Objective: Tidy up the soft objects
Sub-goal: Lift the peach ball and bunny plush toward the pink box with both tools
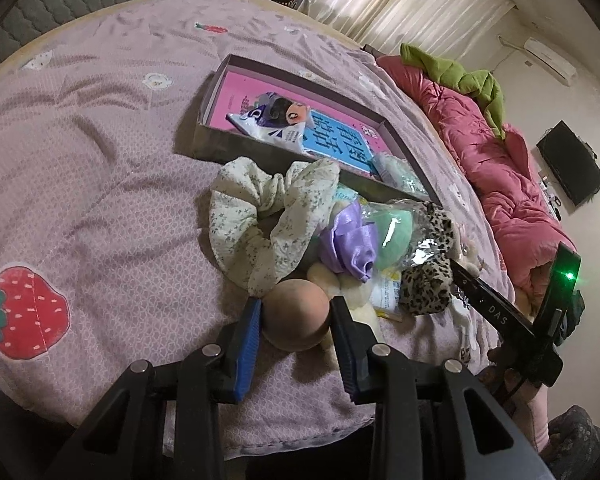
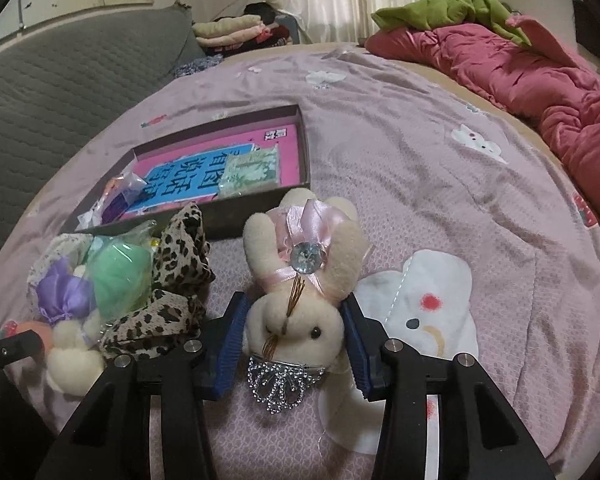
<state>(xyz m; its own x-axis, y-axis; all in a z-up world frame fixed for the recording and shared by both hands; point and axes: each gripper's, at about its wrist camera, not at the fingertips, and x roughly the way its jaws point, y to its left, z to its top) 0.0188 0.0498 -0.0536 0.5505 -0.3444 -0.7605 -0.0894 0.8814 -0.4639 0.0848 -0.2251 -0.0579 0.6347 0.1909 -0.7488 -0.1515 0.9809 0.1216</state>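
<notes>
In the left wrist view my left gripper (image 1: 296, 312) is shut on a peach ball (image 1: 297, 316) at the near edge of a pile: a floral scrunchie (image 1: 260, 216), a purple satin piece (image 1: 352, 240), a bagged green puff (image 1: 392, 236) and a leopard scrunchie (image 1: 428, 276). In the right wrist view my right gripper (image 2: 296, 320) is shut on a cream plush bunny (image 2: 300, 280) with a pink bow and a rhinestone tiara, lying on the bed. A shallow box (image 1: 236, 144), also in the right wrist view (image 2: 304, 160), lies behind the pile and holds small packets.
The bed has a pink-lilac sheet (image 2: 440, 200) with strawberry and bunny patches. A red quilt (image 2: 540, 92) with a green cloth (image 2: 440, 12) lies at the right. A grey headboard (image 2: 60, 80) and folded clothes (image 2: 228, 28) stand behind.
</notes>
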